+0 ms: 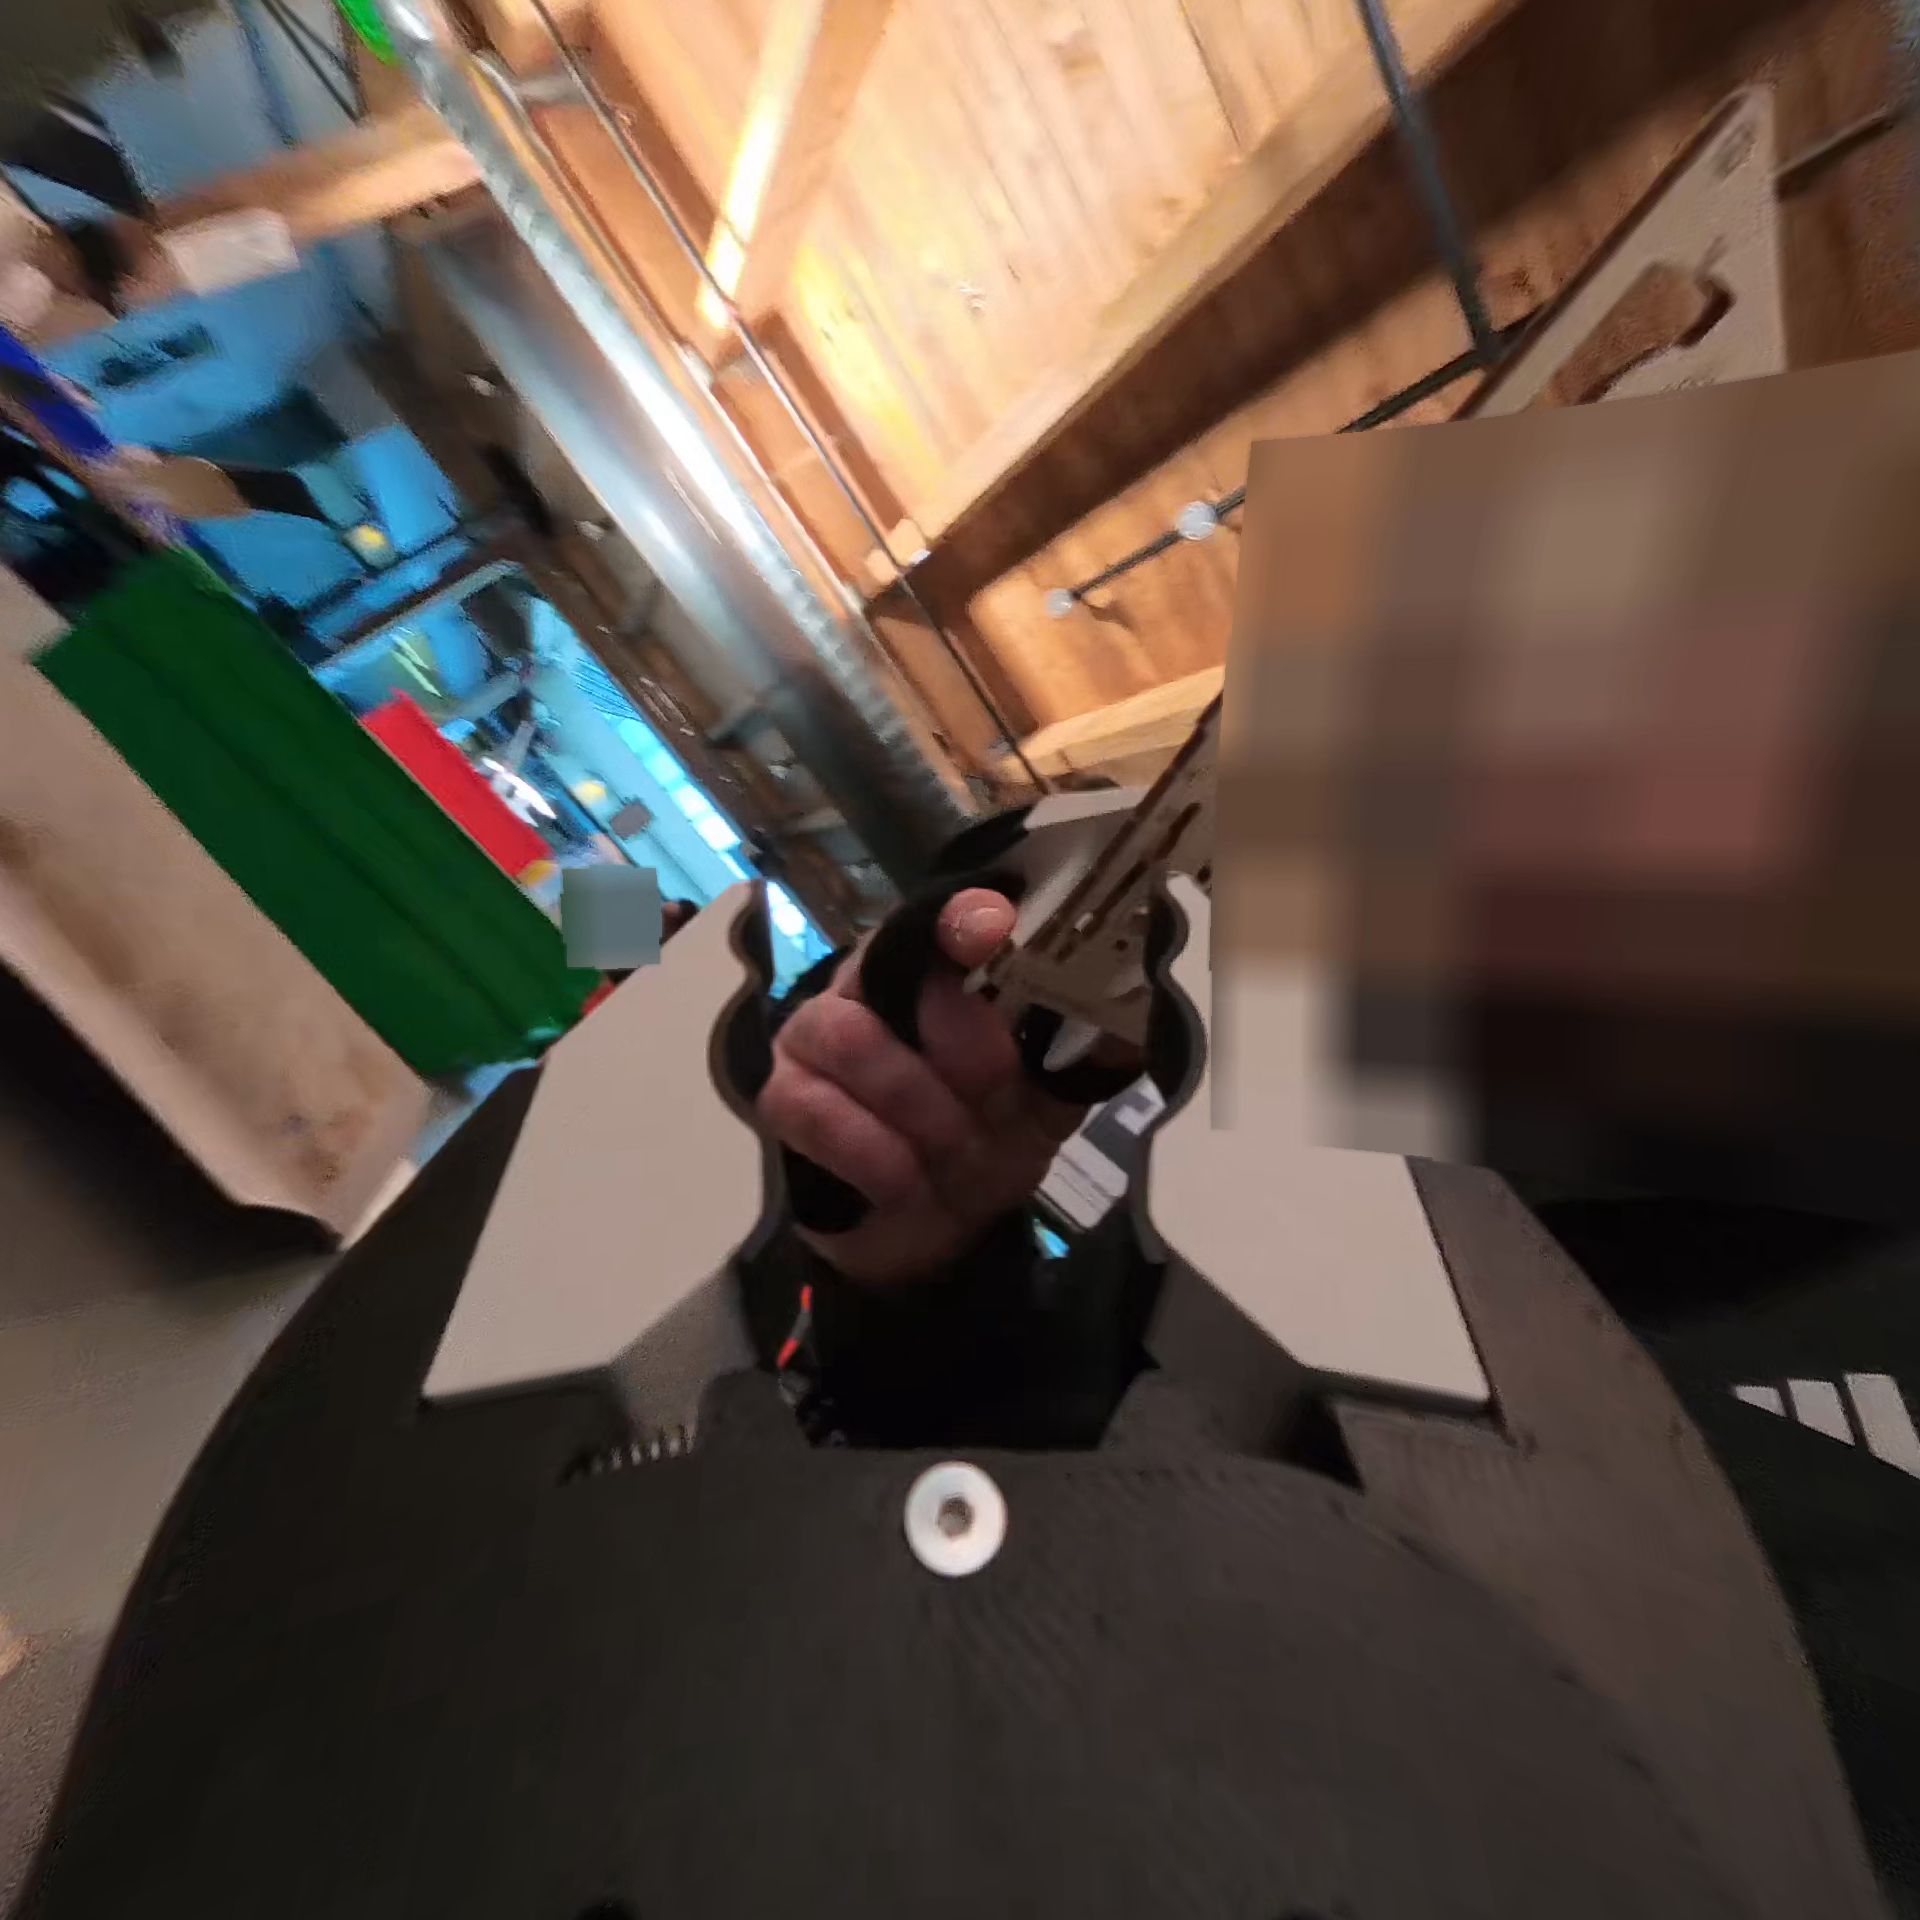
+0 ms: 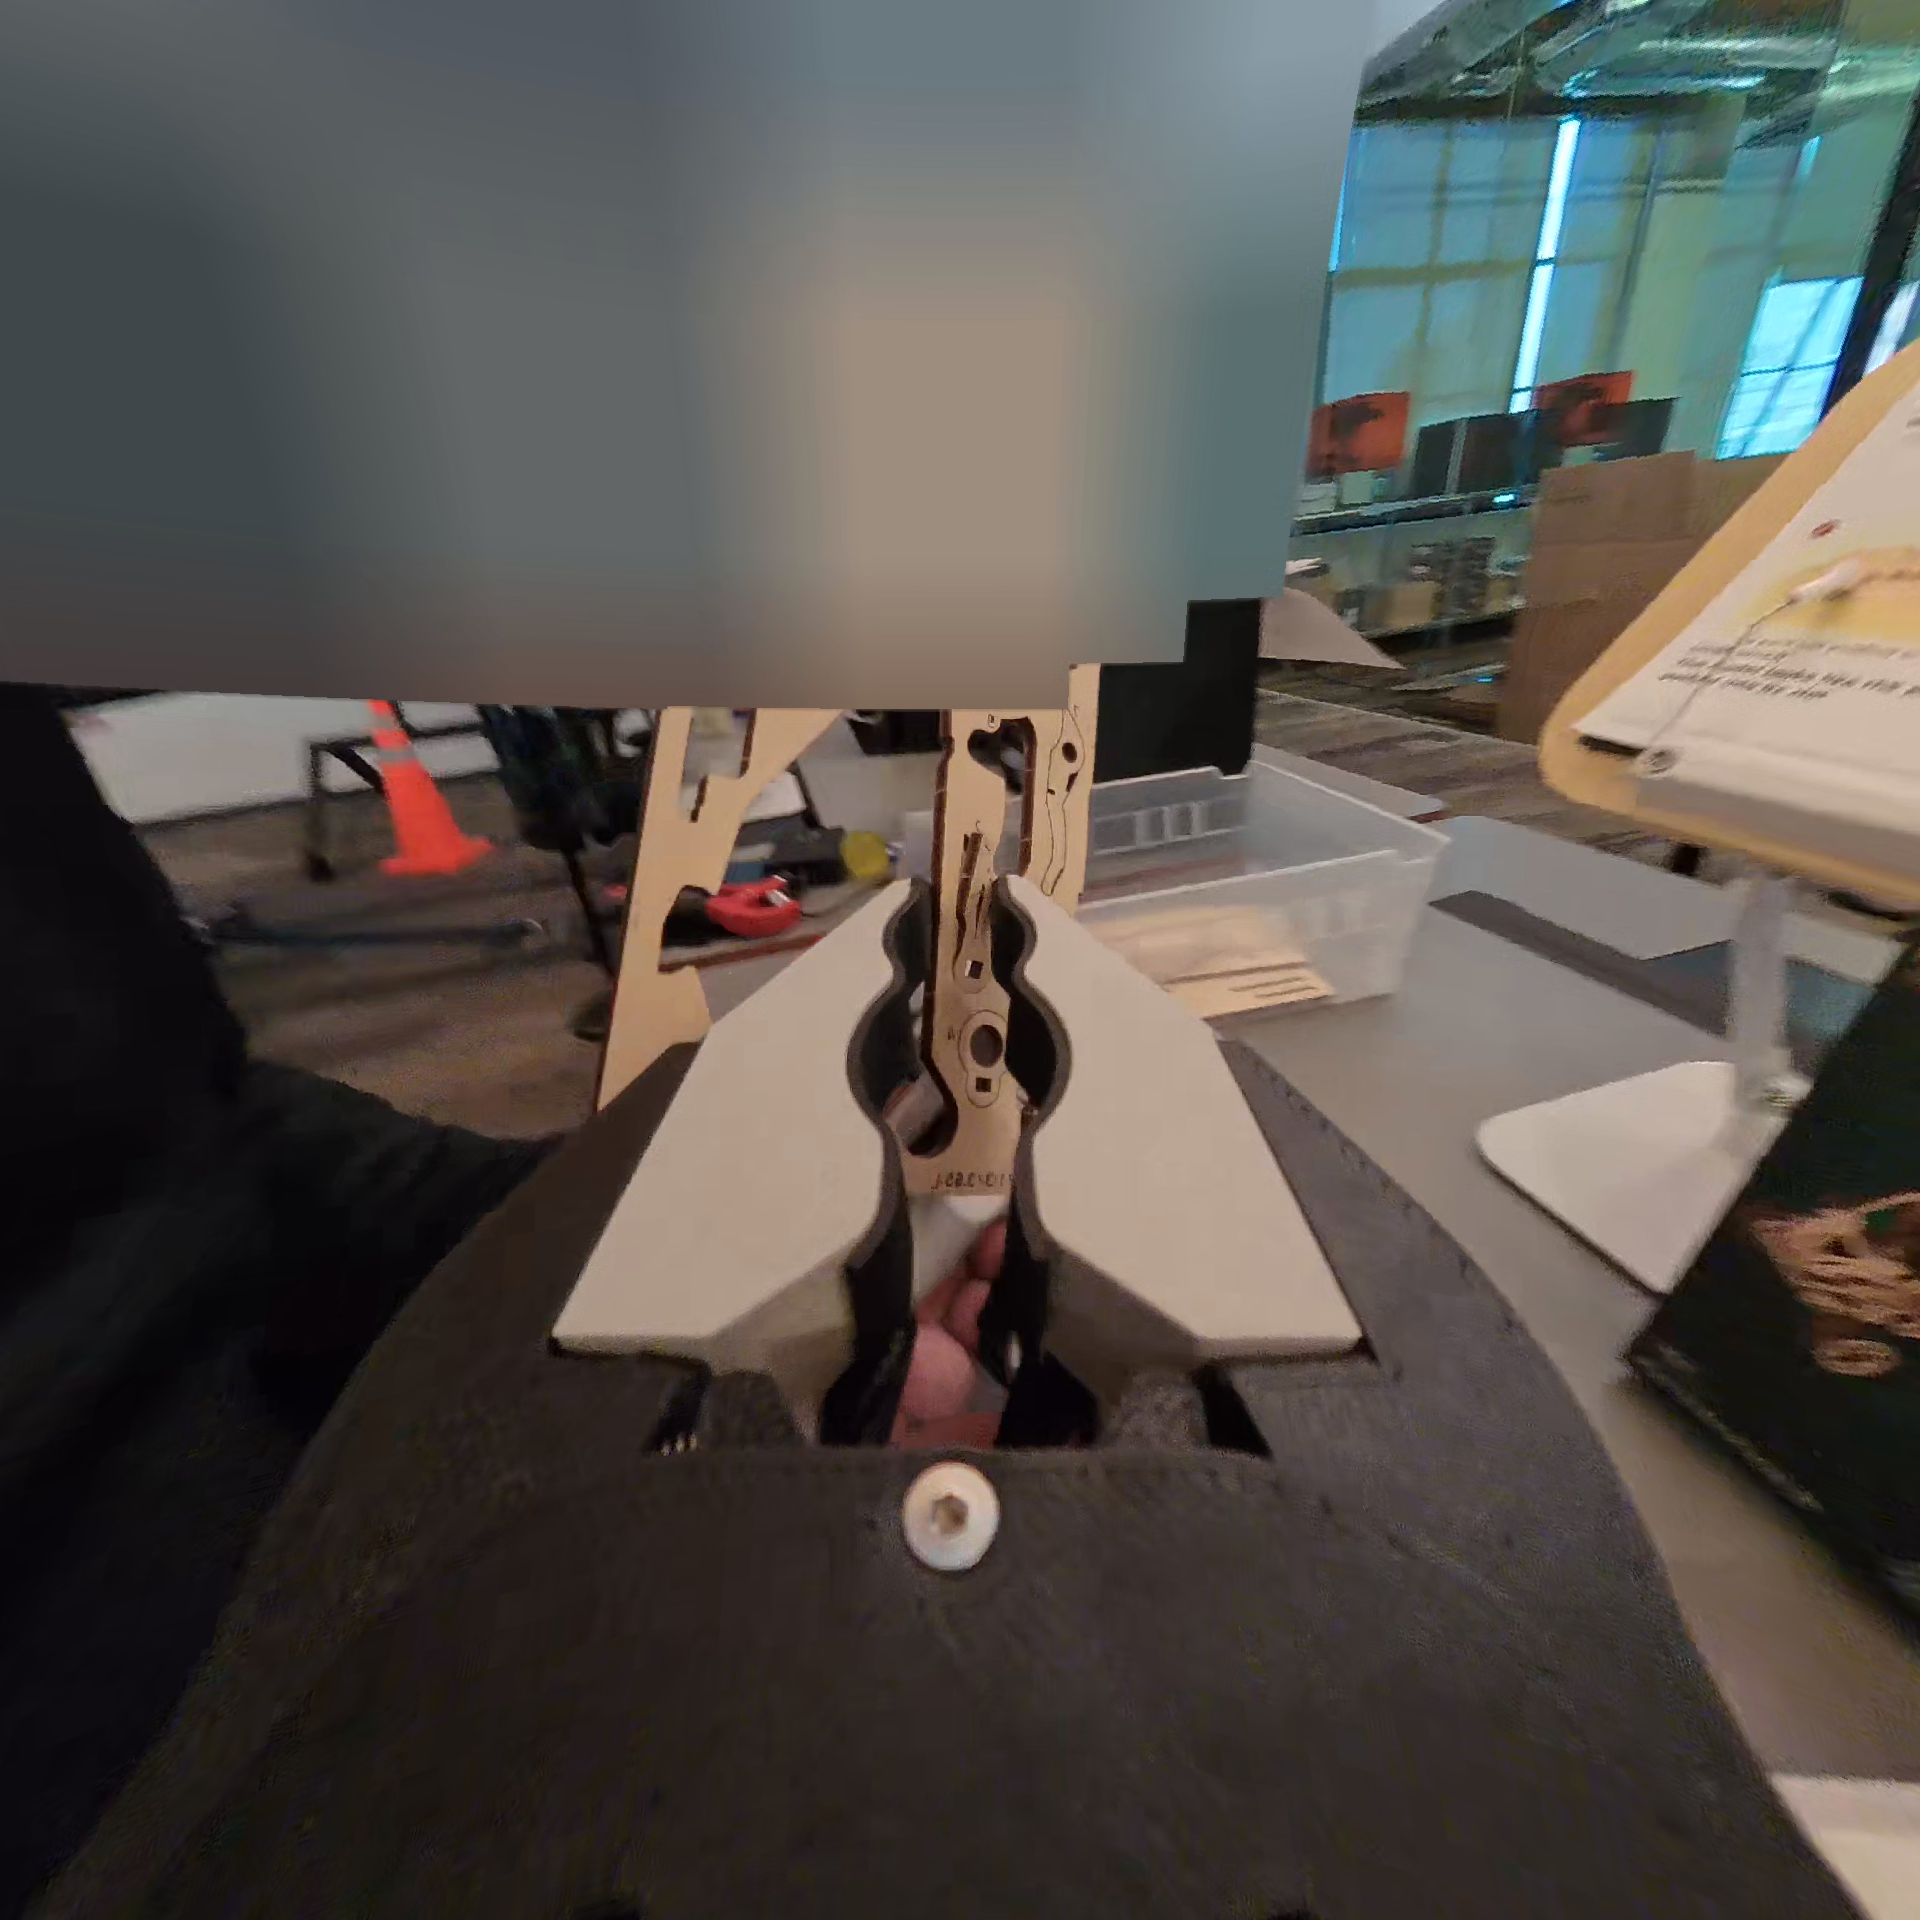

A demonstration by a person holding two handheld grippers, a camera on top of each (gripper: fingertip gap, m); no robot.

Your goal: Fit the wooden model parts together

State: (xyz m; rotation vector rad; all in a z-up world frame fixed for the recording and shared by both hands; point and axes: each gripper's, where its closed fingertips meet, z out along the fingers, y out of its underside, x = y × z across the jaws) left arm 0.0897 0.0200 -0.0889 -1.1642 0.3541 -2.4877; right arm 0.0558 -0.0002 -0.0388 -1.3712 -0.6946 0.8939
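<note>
Spanning the right side, a grey table (image 2: pixel 1507 1039) fronts warehouse windows (image 2: pixel 1558 260); right tongs (image 2: pixel 961 987) grip a wooden sheet (image 2: pixel 971 997), left tongs (image 1: pixel 961 935) gape.

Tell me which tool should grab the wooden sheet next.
Left, probably. The left tool stands wide open, with the wooden sheet close beside its right finger. The right tool already has its fingers nearly closed around that sheet, though I cannot tell whether they press it.

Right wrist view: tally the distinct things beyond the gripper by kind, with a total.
Pale laser-cut wooden sheet: 1
Clear plastic bin: 1
Orange traffic cone: 1
Open booklet on white stand: 1
Dark printed box: 1
Red tool on the floor: 1
Total: 6
</note>
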